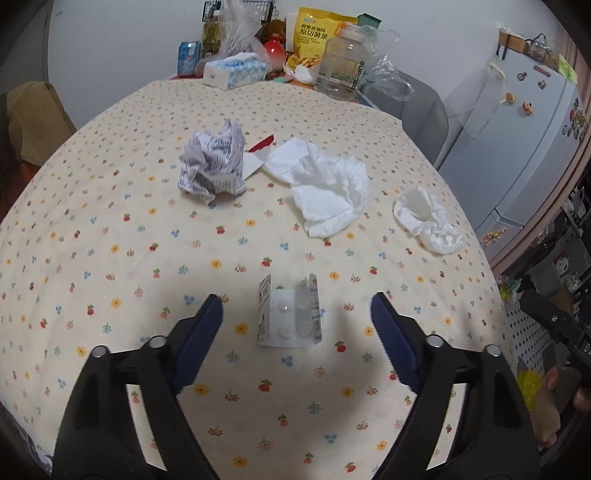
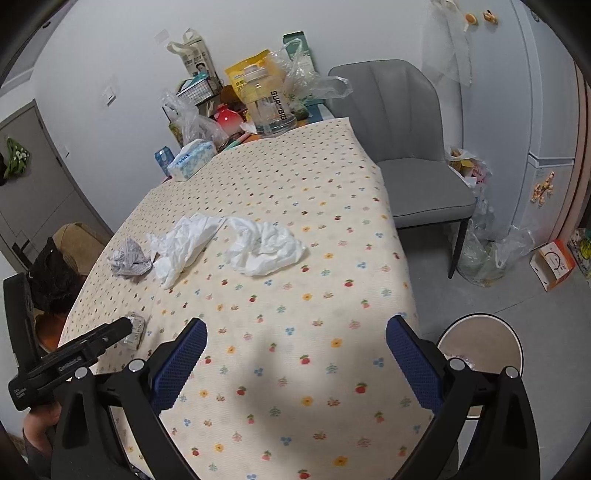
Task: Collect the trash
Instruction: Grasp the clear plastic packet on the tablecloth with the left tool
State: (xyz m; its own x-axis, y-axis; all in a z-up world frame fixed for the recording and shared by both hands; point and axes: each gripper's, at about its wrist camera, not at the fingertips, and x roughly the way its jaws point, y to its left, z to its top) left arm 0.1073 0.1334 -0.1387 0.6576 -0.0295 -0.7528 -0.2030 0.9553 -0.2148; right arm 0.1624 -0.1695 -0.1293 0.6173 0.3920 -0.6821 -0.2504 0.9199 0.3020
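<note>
Left hand-held gripper [image 1: 297,314]: your jaws stand apart over the table, at the lower middle of the left wrist view; nothing is pinched. The blister pack lies between the blue pads, touching neither.
Right hand-held gripper [image 2: 295,339]: your jaws are spread wide at the bottom of the right wrist view, with only tablecloth between them.
Blister pack [image 1: 290,314]: flat on the cloth, side flaps bent upward, clear bubbles showing.
Crumpled printed paper [image 1: 214,162]: upper middle of the left view, well beyond the pack.
Large white tissue [image 1: 325,184]: just right of the printed paper; a red-and-white scrap [image 1: 260,149] peeks out between the two.
Smaller tissue wad [image 1: 428,221]: right of centre, near the table edge.
Table [image 1: 110,258]: covered in a cream floral cloth.
Far-end clutter: tissue box [image 1: 234,70], clear plastic jug [image 1: 341,61], yellow snack bag [image 1: 314,33], plastic bags, all apart from the trash.
Beside the table: grey chair [image 2: 413,147] at upper right of the right view; a round bin [image 2: 480,343] on the floor at lower right.
In your way: nothing lies between your left jaws and the pack.
</note>
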